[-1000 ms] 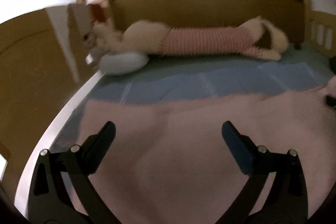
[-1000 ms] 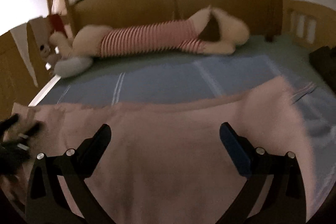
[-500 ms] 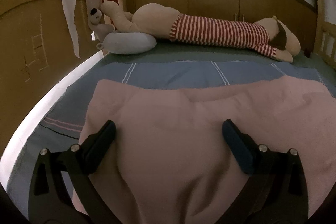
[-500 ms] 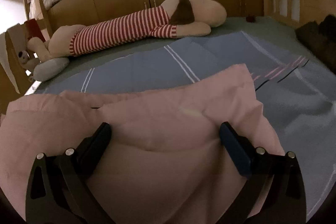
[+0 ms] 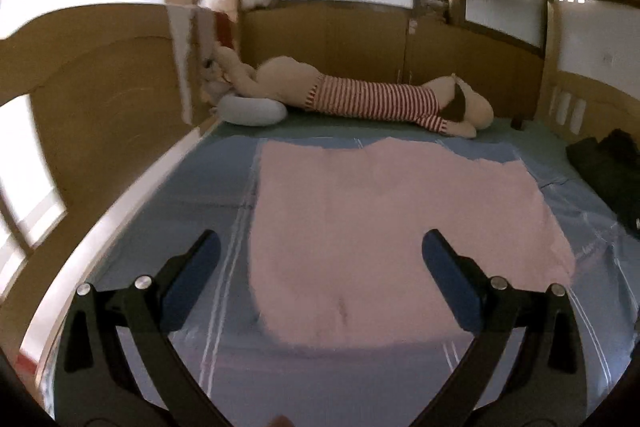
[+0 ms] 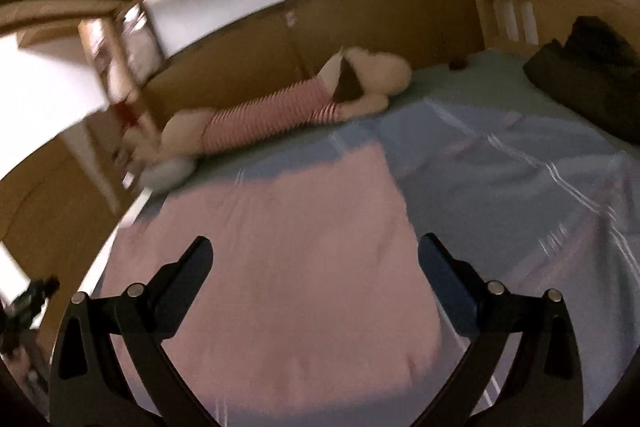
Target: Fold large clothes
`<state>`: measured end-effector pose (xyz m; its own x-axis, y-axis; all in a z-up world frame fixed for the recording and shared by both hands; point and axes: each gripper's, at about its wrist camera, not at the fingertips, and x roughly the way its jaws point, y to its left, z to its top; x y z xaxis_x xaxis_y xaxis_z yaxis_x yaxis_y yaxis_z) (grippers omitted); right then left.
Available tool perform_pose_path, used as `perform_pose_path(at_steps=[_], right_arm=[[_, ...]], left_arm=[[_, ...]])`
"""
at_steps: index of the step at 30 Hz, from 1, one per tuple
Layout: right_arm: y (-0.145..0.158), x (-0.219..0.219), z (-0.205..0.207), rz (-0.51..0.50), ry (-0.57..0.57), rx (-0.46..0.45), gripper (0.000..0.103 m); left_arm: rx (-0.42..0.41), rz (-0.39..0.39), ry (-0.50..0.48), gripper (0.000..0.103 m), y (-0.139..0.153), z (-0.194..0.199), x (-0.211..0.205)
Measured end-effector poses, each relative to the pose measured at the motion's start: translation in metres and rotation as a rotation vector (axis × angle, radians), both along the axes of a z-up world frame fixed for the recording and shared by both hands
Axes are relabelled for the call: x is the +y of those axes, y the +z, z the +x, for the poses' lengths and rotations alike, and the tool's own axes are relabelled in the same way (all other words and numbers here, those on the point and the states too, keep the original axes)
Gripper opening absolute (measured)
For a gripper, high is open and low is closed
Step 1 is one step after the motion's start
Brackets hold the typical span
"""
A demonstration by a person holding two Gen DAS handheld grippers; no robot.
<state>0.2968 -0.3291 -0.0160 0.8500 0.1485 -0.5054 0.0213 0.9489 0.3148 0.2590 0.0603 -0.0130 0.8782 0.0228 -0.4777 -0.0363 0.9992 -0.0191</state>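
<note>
Fingers (image 5: 448, 275) spread, pink cloth (image 5: 400, 227), plush toy (image 5: 360, 101) behind

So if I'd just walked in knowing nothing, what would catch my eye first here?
Probably the big pink cloth spread flat in the middle of the bed, on a blue sheet. Then the long plush toy in a red-striped shirt lying along the wooden wall at the far side. Nearest the cameras, the left gripper and the right gripper both stand open and empty above the cloth.
</note>
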Motion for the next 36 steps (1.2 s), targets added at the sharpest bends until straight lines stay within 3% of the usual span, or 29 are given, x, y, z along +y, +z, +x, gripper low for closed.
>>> perform_pose_path(at_steps=[4, 8, 12, 19, 29, 36], right_arm=[[-0.003, 0.011, -0.1, -0.118, 0.045, 0.022, 0.102], [-0.016, 0.029, -0.158, -0.173, 0.033, 0.062, 0.102], [-0.027, 0.051, -0.187, -0.201, 0.077, 0.083, 0.102], [-0.021, 0.078, -0.226, -0.284, 0.135, 0.025, 0.102], [-0.015, 0.077, -0.234, -0.279, 0.064, -0.01, 0.102], [-0.015, 0.081, -0.236, -0.28, 0.081, -0.033, 0.102]], left_arm=[[-0.026, 0.066, 0.029, 0.101, -0.004, -0.077, -0.016], [0.01, 0.1, 0.0, 0.101, -0.018, -0.113, -0.039], [0.025, 0.104, -0.024, 0.101, -0.03, -0.141, -0.056], [-0.031, 0.099, -0.037, 0.101, -0.02, -0.18, -0.08], [-0.081, 0.11, 0.044, 0.101, -0.021, -0.189, -0.079], [-0.059, 0.012, 0.031, 0.101, -0.017, -0.185, -0.063]])
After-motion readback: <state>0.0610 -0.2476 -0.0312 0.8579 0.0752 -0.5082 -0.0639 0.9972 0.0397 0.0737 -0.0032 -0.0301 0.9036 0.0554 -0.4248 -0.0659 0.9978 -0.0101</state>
